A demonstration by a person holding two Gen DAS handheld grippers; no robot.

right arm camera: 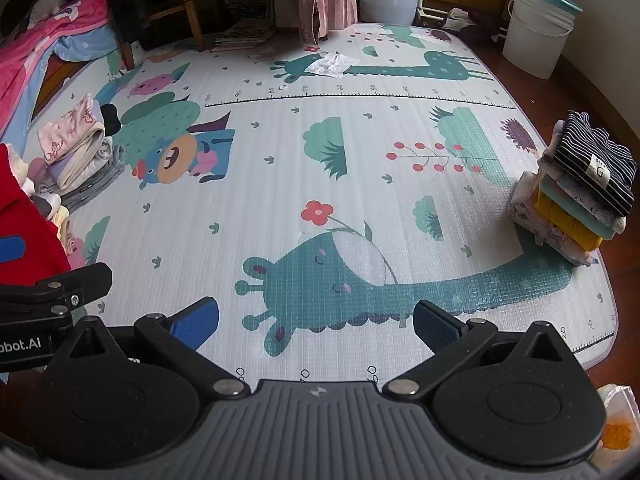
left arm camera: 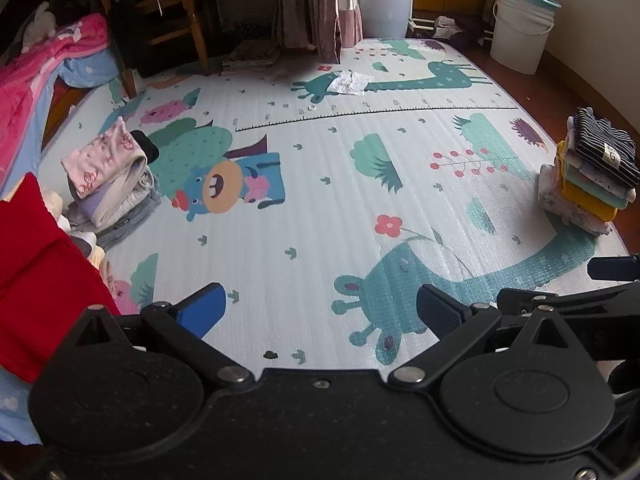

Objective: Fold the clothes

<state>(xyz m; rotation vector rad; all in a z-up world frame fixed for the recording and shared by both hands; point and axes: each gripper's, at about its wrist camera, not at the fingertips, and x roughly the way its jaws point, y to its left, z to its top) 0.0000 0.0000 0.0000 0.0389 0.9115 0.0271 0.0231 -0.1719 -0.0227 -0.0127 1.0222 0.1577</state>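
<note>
Evidently nothing is being held: both pairs of tongs hang side by side above a children's play mat [left arm camera: 320,200] spread on the floor, tipped downward, each spread wide with only printed mat showing between its blue pads. The left tongs [left arm camera: 320,308] hover over a teal cartoon giraffe's head; the right tongs [right arm camera: 316,316] hover over the same giraffe, just to the right of their partner.

Far ahead and to the right of the tongs, at the mat's edge, stands a stack of folded clothes [right arm camera: 580,196], topped by a dark striped garment [right arm camera: 596,164] with a small label. It looks like the finished pile, parked well clear so the middle of the mat stays free as a folding surface.

To the left of the tongs lies the other supply: a loose heap of clothes [left arm camera: 108,184] with a pink patterned piece on top, and closer still, right beside the left tongs, a red garment [left arm camera: 40,280] bunched at the mat's edge. My guess is that these wait their turn, the red one being nearest to reach.

Beyond the mat stand a wooden chair [left arm camera: 176,20], two white buckets [left arm camera: 520,28], and pink bedding [left arm camera: 44,68] at the far left. A crumpled paper [left arm camera: 350,82] rests on the mat's far side.
</note>
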